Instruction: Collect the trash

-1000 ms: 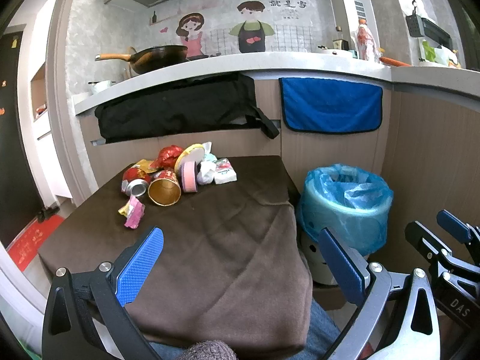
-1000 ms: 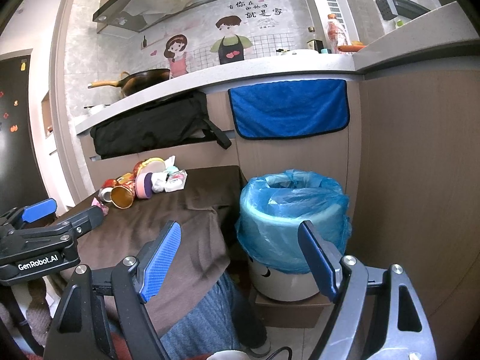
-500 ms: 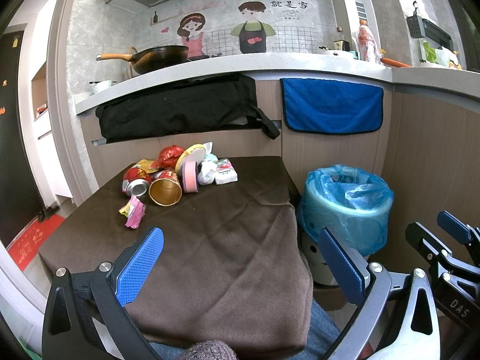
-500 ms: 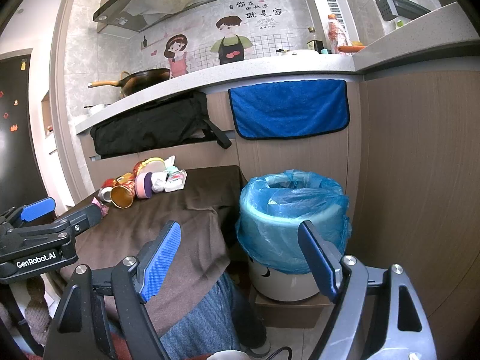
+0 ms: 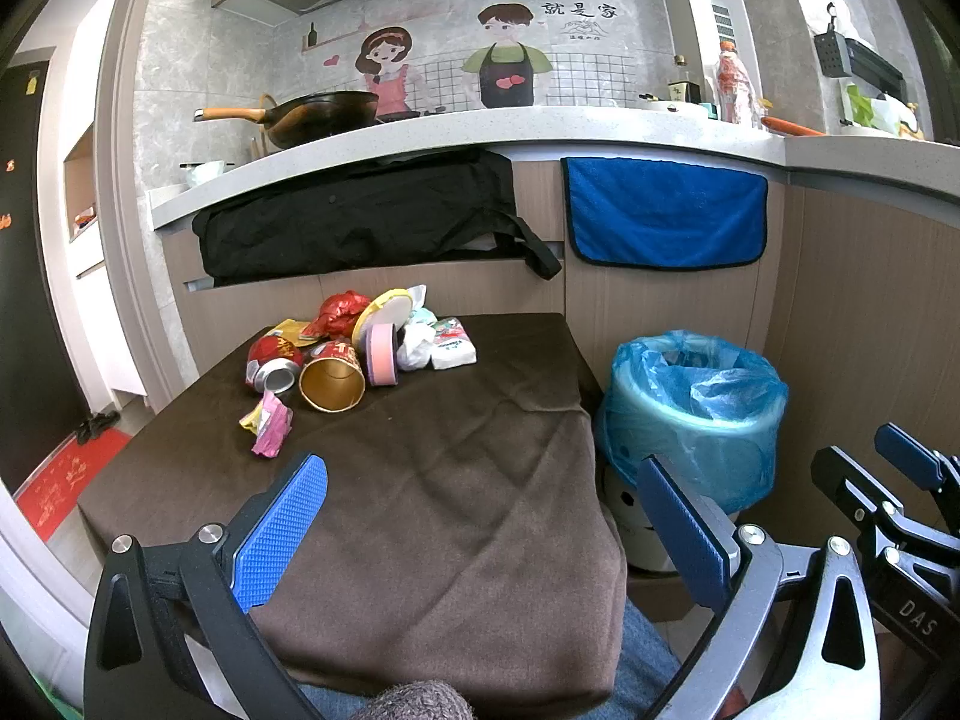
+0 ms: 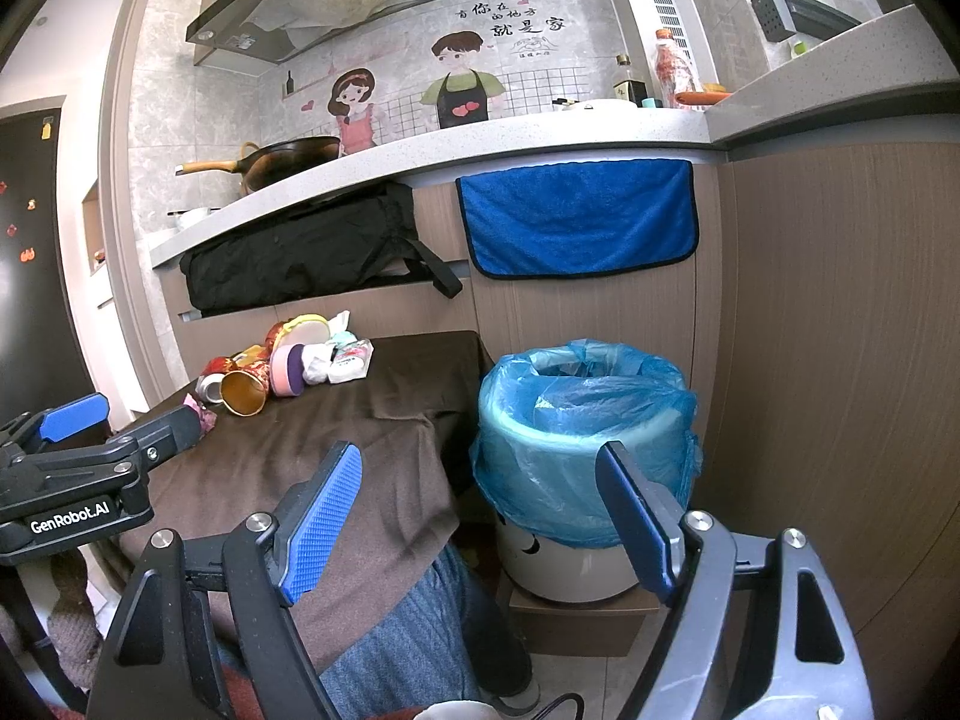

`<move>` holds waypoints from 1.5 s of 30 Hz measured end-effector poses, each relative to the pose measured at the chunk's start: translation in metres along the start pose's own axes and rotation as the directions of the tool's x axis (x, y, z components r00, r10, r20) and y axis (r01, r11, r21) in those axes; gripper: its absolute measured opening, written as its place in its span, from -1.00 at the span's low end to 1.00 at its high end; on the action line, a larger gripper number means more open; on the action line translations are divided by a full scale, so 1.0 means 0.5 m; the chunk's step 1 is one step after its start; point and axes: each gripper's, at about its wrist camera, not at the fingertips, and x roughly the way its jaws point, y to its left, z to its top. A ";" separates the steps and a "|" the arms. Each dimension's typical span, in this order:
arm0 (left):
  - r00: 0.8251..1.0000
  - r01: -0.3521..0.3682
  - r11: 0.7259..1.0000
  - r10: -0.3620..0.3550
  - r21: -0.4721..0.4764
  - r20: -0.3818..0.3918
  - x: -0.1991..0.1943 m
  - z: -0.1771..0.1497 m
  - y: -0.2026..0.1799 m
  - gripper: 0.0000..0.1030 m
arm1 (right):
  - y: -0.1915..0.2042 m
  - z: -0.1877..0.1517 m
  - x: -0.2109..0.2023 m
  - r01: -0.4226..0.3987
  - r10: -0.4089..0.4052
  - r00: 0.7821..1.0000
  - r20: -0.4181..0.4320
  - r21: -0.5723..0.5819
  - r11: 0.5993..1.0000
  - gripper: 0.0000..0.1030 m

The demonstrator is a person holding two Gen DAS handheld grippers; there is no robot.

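1. Left gripper point(image 5: 480, 516): jaws spread wide, nothing between the blue pads; poised above the near edge of the table.
2. Right gripper point(image 6: 480, 498): jaws likewise wide apart and empty, pointing toward the bin.
3. Table point(image 5: 456, 480): covered by a brown cloth that hangs over its near edge.
4. Trash pile point(image 5: 360, 348): clustered at the far left of the table, well apart from both grippers. Contents: crushed red can point(image 5: 273, 363), gold-lined paper cup point(image 5: 333, 378) on its side, pink roll point(image 5: 382, 354), white tissue pack point(image 5: 453, 348), pink-and-yellow wrapper point(image 5: 267, 420) lying nearest.
5. Bin point(image 6: 585, 420): white, lined with a blue bag, standing on the floor just right of the table, beneath a blue towel point(image 6: 579, 219).
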 end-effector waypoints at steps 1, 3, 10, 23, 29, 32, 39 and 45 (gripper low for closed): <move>1.000 0.000 1.000 0.000 0.000 0.000 0.001 0.000 0.000 0.98 | 0.000 0.000 0.000 0.000 0.000 1.000 0.000 0.000 1.000 0.51; 1.000 -0.001 1.000 0.001 0.000 0.000 0.000 0.000 0.000 0.98 | 0.000 0.000 0.000 0.000 0.000 1.000 0.000 0.000 1.000 0.51; 1.000 0.000 1.000 0.000 0.000 0.000 0.000 0.000 0.000 0.98 | 0.000 0.000 0.000 0.001 -0.001 1.000 0.001 -0.001 1.000 0.51; 1.000 0.021 0.999 -0.021 -0.041 -0.003 0.021 0.011 0.033 0.98 | 0.002 0.021 0.014 0.017 -0.017 1.000 0.011 -0.054 0.998 0.51; 1.000 0.010 0.995 -0.010 -0.096 -0.003 0.059 0.050 0.135 0.98 | 0.034 0.070 0.054 -0.001 0.003 1.000 0.023 -0.113 0.994 0.51; 1.000 -0.008 0.991 0.007 -0.137 -0.006 0.086 0.064 0.194 0.98 | 0.063 0.090 0.082 -0.026 0.029 0.999 0.020 -0.146 0.989 0.51; 0.995 -0.100 0.966 0.091 -0.239 -0.048 0.144 0.060 0.345 0.98 | 0.129 0.113 0.168 -0.106 0.100 0.994 -0.041 -0.175 0.979 0.51; 0.984 -0.141 0.959 0.110 -0.246 -0.138 0.203 0.020 0.432 0.98 | 0.184 0.112 0.249 -0.162 0.143 0.984 -0.105 -0.202 0.966 0.51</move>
